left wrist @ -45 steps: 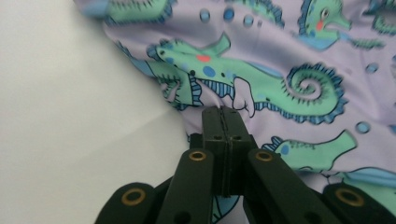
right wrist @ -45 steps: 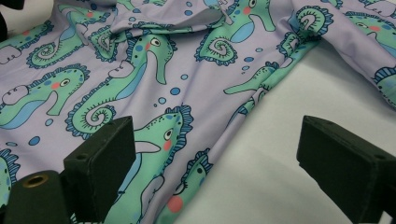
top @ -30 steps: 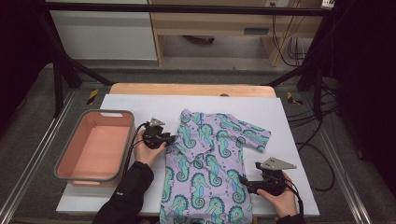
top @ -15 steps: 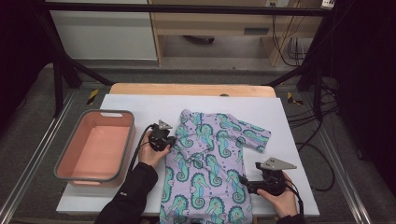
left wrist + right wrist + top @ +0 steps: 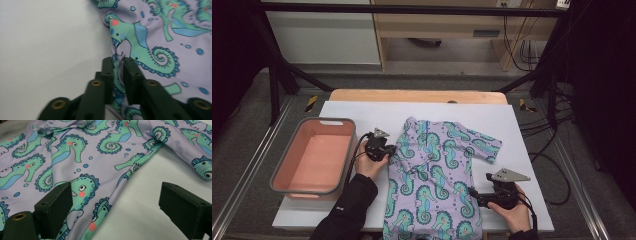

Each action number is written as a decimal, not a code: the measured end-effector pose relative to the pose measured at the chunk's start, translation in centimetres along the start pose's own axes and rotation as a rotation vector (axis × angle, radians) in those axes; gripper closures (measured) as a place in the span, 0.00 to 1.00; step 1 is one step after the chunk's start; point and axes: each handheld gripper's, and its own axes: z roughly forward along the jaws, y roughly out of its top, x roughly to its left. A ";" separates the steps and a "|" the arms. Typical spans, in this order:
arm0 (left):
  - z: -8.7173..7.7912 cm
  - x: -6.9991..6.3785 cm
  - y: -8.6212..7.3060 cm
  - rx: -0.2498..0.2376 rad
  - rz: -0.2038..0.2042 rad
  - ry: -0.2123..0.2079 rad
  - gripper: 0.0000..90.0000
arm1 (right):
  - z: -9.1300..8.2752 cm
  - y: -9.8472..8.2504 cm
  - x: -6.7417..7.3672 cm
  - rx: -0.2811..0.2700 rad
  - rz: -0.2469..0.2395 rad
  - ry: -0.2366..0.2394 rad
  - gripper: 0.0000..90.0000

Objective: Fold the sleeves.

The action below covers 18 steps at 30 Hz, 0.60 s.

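A lilac child's garment (image 5: 432, 170) printed with green seahorses lies spread on the white table cover (image 5: 522, 125). Its left sleeve is folded in over the chest. My left gripper (image 5: 390, 150) sits at the garment's left edge. In the left gripper view the jaws (image 5: 118, 62) stand a narrow gap apart with the fabric edge (image 5: 155, 37) between them, and they have just been opening. My right gripper (image 5: 474, 195) rests at the garment's lower right side. Its jaws (image 5: 116, 195) are wide open, one over the cloth (image 5: 100, 152) and one over bare table.
A pink bin (image 5: 279, 175) with a grey rim stands at the table's left, close to my left forearm. Cables trail from both grippers. A wooden strip (image 5: 417, 95) borders the far edge, with black frame legs beyond.
My left gripper nudged a little toward the garment's left edge and eased back. The garment and my right gripper have stayed where they were.
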 end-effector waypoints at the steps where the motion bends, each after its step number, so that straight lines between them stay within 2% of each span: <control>1: -0.4 -0.1 -0.1 -0.009 0.013 -0.009 0.74 | 0.0 0.0 0.0 -0.003 0.005 -0.002 0.14; 5: -2.1 -0.5 -1.0 -0.050 0.043 -0.038 0.54 | -0.2 0.4 -0.1 -0.008 0.005 -0.013 0.14; 9: -3.5 -0.8 -2.1 -0.073 0.040 -0.092 0.35 | -0.5 1.0 -0.3 -0.019 0.004 -0.027 0.13; 13: -4.7 -1.2 -3.0 -0.070 0.063 -0.127 0.23 | -0.6 1.7 -0.7 -0.030 0.009 -0.043 0.10; 18: -6.0 -1.8 -4.4 -0.084 0.072 -0.158 0.13 | -0.4 3.1 -1.2 -0.034 -0.010 -0.057 0.05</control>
